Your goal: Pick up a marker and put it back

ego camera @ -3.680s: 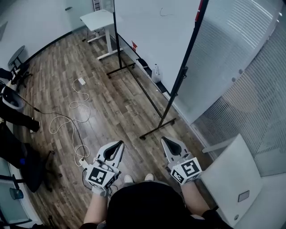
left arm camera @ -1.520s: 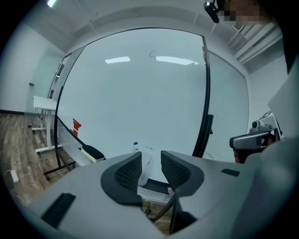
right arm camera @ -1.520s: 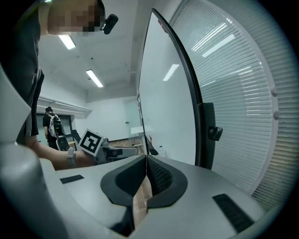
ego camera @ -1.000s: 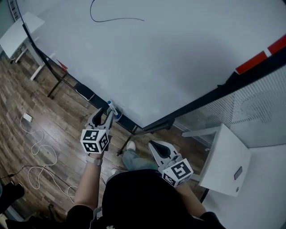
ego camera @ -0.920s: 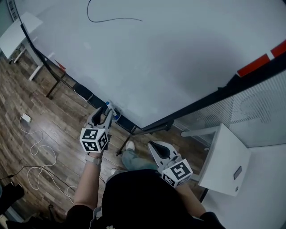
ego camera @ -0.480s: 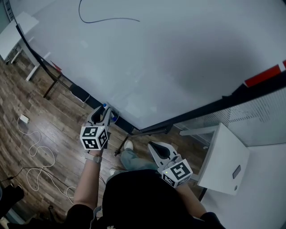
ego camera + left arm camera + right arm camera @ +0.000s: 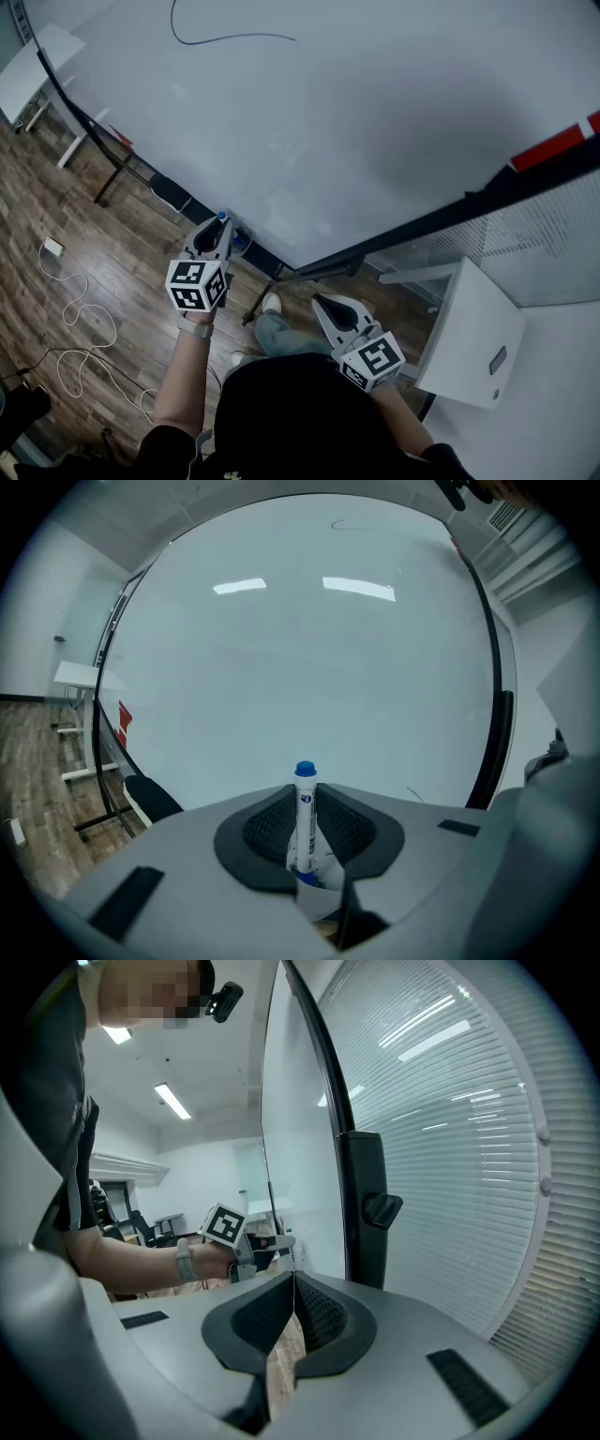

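Pick-up step: left tool (image 7: 221, 232) jaws closing around the upright marker (image 7: 305, 799) beside the whiteboard (image 7: 356, 122); right tool (image 7: 293, 1297) jaws together, empty; next, lift clear.

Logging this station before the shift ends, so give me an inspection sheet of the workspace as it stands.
Surface: whiteboard, one curved pen line near its top.
Job's things: blue-capped marker upright in the left claw.
Clutter: dark object at the board's lower edge.
Grippers: left claw's jaws closing on the marker; right claw shut, empty, held low.
Cables: white cable looped on the wooden floor.
Surroundings: white desk, window blinds, white cabinet.
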Action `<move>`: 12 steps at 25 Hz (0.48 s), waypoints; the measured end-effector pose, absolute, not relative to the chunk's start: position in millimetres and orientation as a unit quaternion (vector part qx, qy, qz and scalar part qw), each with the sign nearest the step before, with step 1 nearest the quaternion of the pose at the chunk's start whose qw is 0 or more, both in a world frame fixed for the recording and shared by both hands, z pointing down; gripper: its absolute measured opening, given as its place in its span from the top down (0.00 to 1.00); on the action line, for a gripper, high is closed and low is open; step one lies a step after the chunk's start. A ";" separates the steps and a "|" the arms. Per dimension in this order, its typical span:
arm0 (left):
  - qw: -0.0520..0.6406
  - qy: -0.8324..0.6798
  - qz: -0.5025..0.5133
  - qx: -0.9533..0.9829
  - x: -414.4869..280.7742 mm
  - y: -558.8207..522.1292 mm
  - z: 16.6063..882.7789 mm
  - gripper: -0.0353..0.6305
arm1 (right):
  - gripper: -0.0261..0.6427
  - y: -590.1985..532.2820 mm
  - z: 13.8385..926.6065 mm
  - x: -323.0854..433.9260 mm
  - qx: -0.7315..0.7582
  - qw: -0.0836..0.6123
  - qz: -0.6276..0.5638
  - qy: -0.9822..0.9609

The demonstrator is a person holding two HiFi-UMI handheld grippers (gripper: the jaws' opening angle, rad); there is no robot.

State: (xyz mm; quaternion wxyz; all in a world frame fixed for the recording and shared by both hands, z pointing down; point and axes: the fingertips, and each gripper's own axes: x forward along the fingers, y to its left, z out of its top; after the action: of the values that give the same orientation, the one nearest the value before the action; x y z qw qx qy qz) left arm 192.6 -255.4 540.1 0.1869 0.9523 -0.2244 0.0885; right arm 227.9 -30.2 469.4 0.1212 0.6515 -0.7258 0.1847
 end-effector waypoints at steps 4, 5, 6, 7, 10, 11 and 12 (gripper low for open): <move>0.176 -0.230 0.067 0.955 183.2 -254.0 517.6 0.82 | 0.92 -28.4 466.2 222.7 0.651 0.116 0.183 -0.727; 0.174 -0.231 0.062 0.955 180.3 -253.3 512.1 0.82 | 0.92 -28.2 465.0 220.6 0.650 0.115 0.180 -0.729; 0.173 -0.231 0.057 0.956 177.1 -252.7 506.9 0.82 | 0.92 -28.0 463.8 218.4 0.649 0.114 0.179 -0.730; 0.172 -0.232 0.053 0.956 173.5 -252.0 502.0 0.82 | 0.92 -27.5 463.0 216.0 0.649 0.113 0.179 -0.731; 0.170 -0.236 0.034 0.956 160.2 -248.1 484.8 0.82 | 0.92 -26.0 461.2 205.6 0.644 0.110 0.175 -0.736; 0.169 -0.237 0.026 0.956 155.0 -246.4 477.3 0.82 | 0.92 -26.2 460.4 200.7 0.641 0.111 0.172 -0.740; 0.166 -0.238 0.017 0.957 149.6 -244.4 469.0 0.82 | 0.92 -26.6 459.3 195.5 0.637 0.113 0.167 -0.744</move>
State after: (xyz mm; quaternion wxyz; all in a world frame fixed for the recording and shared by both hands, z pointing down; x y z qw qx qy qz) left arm 149.6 -244.4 469.0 0.1659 0.9567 -0.2384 0.0175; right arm 195.5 -26.6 459.3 0.1126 0.6366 -0.7444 0.1669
